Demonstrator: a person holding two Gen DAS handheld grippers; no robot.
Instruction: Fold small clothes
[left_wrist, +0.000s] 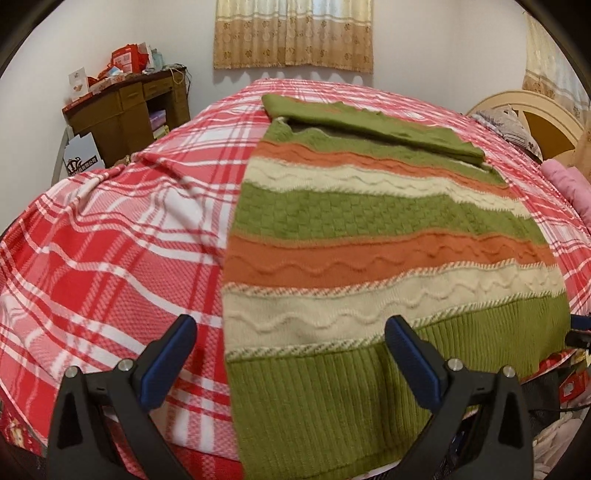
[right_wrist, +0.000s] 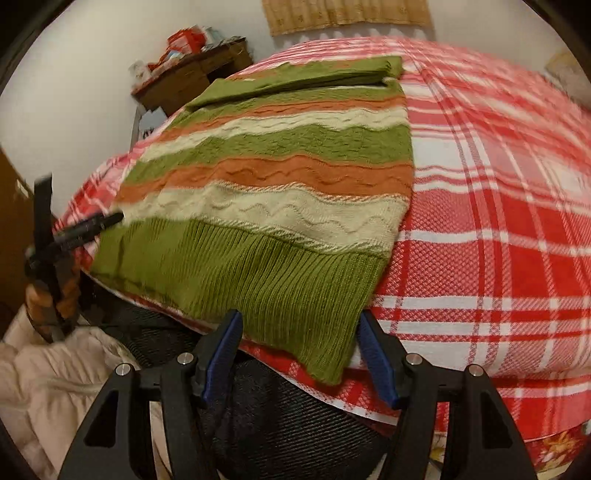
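A knit sweater (left_wrist: 388, 236) with green, orange and cream stripes lies flat on the red plaid bedcover (left_wrist: 110, 240), its green ribbed hem at the near edge and both sleeves folded across its far end. My left gripper (left_wrist: 291, 332) is open and empty, its fingers either side of the hem's left corner, just short of it. The sweater also shows in the right wrist view (right_wrist: 280, 177). My right gripper (right_wrist: 299, 328) is open around the hem's right corner where it hangs over the bed edge. The left gripper (right_wrist: 88, 225) shows at the hem's other corner.
A wooden desk (left_wrist: 129, 107) with boxes stands at the far left by the wall. A headboard (left_wrist: 535, 114) and pillows sit at the right. A black mesh chair (right_wrist: 280, 417) and a beige quilt (right_wrist: 55, 387) lie below the near bed edge.
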